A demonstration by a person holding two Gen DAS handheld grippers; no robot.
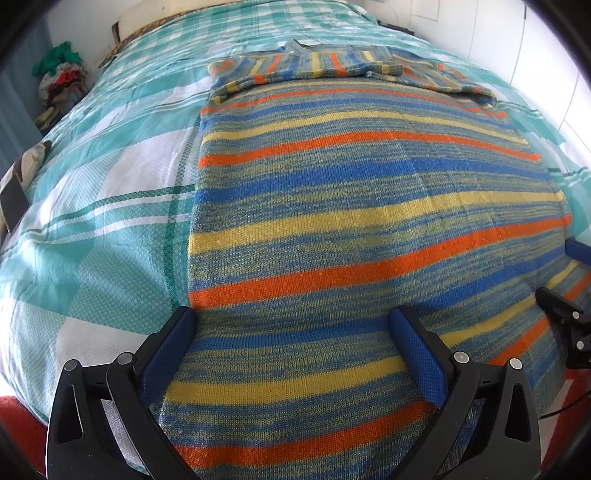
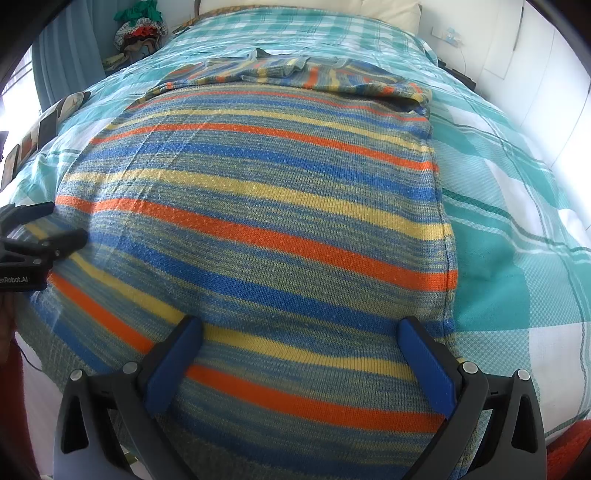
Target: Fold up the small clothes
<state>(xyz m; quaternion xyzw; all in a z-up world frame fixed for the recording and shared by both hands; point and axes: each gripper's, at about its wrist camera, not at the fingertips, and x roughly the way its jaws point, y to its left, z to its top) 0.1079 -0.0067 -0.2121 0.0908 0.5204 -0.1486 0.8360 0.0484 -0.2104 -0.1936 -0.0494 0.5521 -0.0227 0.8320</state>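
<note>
The left gripper (image 1: 293,314) and right gripper (image 2: 301,325) both gape wide over the sweater's (image 1: 351,192) near hem (nothing held), flat on the bed (image 1: 110,177) — uneven pinches would likely skew the fold.

Pretty clearly a bedroom in somebody's home. Most of both views is taken up by a bed (image 1: 110,206) covered with a teal and white checked bedspread (image 2: 509,229), and a pale pillow (image 2: 314,8) can be seen at the far end. A heap of mixed clothes (image 1: 61,79) is piled in the corner beside a blue curtain (image 2: 61,62), and plain white walls (image 1: 517,44) are seen behind.
</note>
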